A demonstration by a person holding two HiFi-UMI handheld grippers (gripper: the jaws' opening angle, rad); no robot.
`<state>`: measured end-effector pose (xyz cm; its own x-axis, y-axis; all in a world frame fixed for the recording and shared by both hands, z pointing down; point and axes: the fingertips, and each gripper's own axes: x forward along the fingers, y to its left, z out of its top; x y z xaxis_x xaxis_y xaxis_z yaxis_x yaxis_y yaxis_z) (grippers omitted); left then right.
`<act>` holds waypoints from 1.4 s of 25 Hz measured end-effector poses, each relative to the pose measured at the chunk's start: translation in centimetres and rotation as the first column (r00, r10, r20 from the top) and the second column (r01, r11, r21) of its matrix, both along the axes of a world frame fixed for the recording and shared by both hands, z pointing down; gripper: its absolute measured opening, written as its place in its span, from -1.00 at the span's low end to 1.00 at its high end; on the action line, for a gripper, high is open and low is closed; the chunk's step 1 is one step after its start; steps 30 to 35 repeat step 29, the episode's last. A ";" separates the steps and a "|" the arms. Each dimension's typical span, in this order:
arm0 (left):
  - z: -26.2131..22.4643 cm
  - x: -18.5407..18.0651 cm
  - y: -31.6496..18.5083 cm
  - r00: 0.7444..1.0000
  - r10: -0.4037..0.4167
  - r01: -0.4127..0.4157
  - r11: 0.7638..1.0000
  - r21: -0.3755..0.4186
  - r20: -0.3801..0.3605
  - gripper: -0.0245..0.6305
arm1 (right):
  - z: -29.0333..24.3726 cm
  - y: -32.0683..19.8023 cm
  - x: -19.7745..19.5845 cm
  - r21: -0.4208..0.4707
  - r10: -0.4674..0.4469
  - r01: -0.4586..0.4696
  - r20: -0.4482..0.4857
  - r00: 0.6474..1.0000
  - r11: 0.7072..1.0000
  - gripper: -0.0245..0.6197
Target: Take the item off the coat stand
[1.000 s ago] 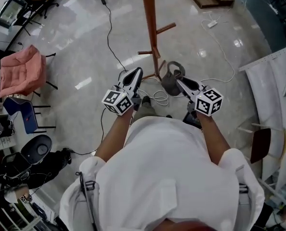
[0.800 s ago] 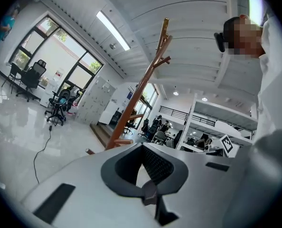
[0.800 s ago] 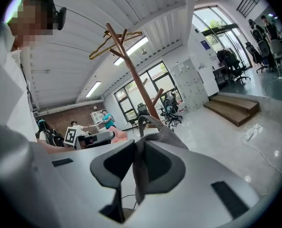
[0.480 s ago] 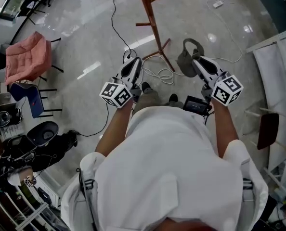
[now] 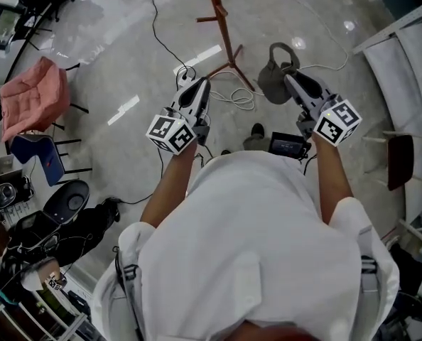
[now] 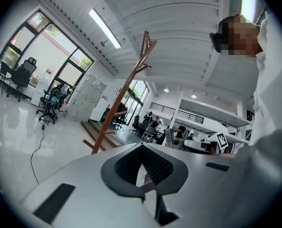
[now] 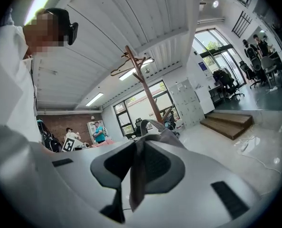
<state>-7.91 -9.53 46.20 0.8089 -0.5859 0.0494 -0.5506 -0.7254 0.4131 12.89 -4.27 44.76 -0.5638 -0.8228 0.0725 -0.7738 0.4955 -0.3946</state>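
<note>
The brown wooden coat stand [image 5: 222, 20] rises at the top of the head view, with bare pegs; it also shows in the left gripper view [image 6: 124, 94] and the right gripper view [image 7: 143, 89]. A grey cap [image 5: 273, 82] hangs clear of the stand, to its right, above the floor. My right gripper [image 5: 290, 82] is shut on the cap's fabric [image 7: 135, 175], which is pinched between the pads, and its jaws have just been closing a little further on it. My left gripper [image 5: 190, 88] is held level to the stand's left, shut with nothing in it [image 6: 143, 148].
White cables [image 5: 229, 96] lie looped on the glossy floor by the stand's feet. A pink cushioned chair [image 5: 32, 98] is at the left, dark equipment [image 5: 62, 215] at the lower left. A white table [image 5: 410, 41] and a brown chair [image 5: 401, 160] border the right.
Both grippers have drawn back from the coat stand, which now sits higher and farther off in the head view. The cap has come away with the right gripper, rightward and up.
</note>
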 end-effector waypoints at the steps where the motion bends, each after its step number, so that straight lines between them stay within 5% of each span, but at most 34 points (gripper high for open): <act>1: 0.0 -0.5 0.8 1.000 0.015 -0.015 1.000 -0.001 0.001 -0.89 | -0.2 0.7 -0.7 0.004 0.014 -0.014 0.005 1.000 1.000 -0.72; 11: 2.7 -9.6 6.3 1.000 0.000 0.000 0.999 -0.053 -0.002 -0.89 | 1.8 5.3 -9.3 0.008 0.008 -0.008 0.013 1.000 1.000 -0.73; 18: 4.7 -11.2 7.6 0.999 0.047 -0.049 0.993 -0.111 -0.024 -0.89 | 2.0 6.6 -13.3 -0.008 -0.026 0.026 -0.013 1.000 1.000 -0.72; 24: 6.9 -8.8 4.9 0.995 0.060 -0.072 0.986 -0.150 -0.081 -0.88 | 3.4 3.9 -12.4 -0.054 0.004 -0.006 -0.024 1.000 0.998 -0.72; 29: 10.7 -13.6 7.3 0.992 -0.066 0.033 0.960 -0.279 -0.108 -0.88 | 3.9 6.7 -12.8 -0.099 0.073 -0.075 -0.022 0.997 0.992 -0.72; 35: 10.7 -13.6 7.3 0.992 -0.066 0.033 0.960 -0.279 -0.108 -0.88 | 3.9 6.7 -12.8 -0.099 0.073 -0.075 -0.022 0.997 0.992 -0.72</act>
